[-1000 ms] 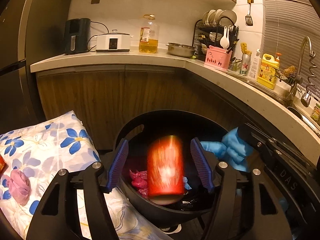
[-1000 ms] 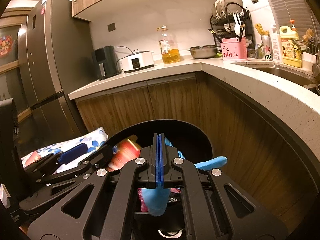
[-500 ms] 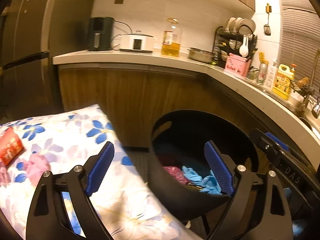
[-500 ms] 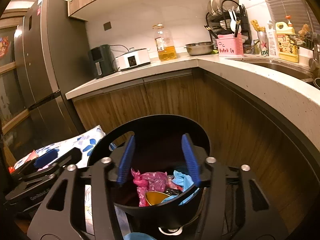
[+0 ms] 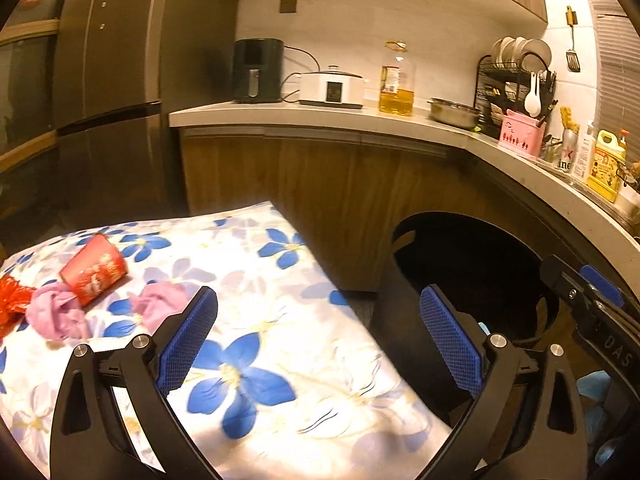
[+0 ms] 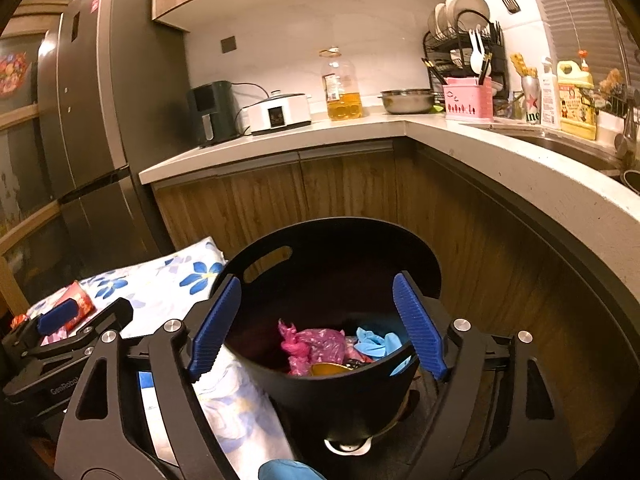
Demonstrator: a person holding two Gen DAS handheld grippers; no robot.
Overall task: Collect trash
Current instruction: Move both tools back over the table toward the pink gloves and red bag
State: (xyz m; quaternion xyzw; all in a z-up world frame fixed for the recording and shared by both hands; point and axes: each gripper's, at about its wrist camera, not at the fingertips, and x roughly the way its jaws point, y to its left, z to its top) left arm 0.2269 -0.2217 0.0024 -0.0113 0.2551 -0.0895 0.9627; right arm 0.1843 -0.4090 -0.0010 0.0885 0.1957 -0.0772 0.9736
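Observation:
A black trash bin [image 6: 348,384] stands on the floor beside a table with a blue-flowered cloth [image 5: 280,344]. The bin holds a pink bag [image 6: 316,344], blue gloves [image 6: 376,342] and other trash. My right gripper [image 6: 318,324] is open and empty over the bin. My left gripper [image 5: 318,344] is open and empty above the cloth's right edge, with the bin [image 5: 476,272] to its right. On the cloth at the left lie a red paper cup [image 5: 94,274] on its side, pink crumpled wads [image 5: 60,314] and a red wrapper [image 5: 10,304].
A wooden corner cabinet with a pale counter [image 6: 360,128] stands behind the bin. It carries an air fryer [image 5: 258,70], a cooker, an oil bottle [image 6: 340,88], a bowl and a dish rack [image 6: 464,40]. A fridge [image 5: 108,80] is at the left.
A red cup fell from my left gripper into the bin. My right gripper opened and let a blue glove drop in. My left gripper then swung left over the cloth.

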